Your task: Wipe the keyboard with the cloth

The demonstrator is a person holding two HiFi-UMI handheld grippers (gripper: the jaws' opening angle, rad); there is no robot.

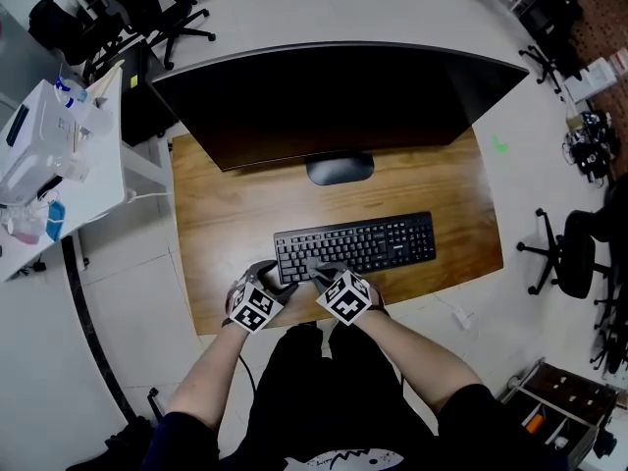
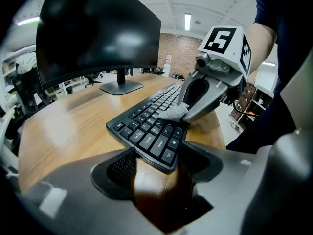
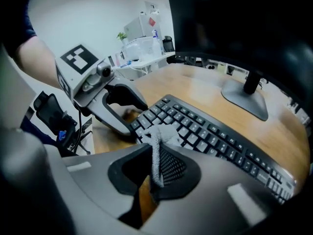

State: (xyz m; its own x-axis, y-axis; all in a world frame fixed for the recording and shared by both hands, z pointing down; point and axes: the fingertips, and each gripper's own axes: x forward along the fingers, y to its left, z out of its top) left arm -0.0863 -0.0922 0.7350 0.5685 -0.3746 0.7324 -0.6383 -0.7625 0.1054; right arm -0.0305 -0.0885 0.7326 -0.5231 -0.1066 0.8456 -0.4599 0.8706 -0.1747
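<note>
A black keyboard [image 1: 355, 246] lies on the wooden desk [image 1: 226, 214] in front of the monitor. My right gripper [image 3: 155, 168] is shut on a small grey cloth [image 3: 157, 138], which rests on the keys at the keyboard's left end. In the left gripper view the same cloth [image 2: 172, 112] shows under the right gripper's fingers [image 2: 203, 99]. My left gripper [image 2: 156, 168] is closed on the keyboard's near left corner [image 2: 164, 153], one jaw on each side. In the head view both grippers sit close together at the keyboard's front left, left [image 1: 267, 290] and right [image 1: 332, 277].
A wide black monitor [image 1: 334, 96] on an oval stand [image 1: 340, 168] fills the back of the desk. The desk's front edge runs just behind my hands. A white side table [image 1: 59, 155] with clutter stands at the left, and office chairs [image 1: 569, 253] are around.
</note>
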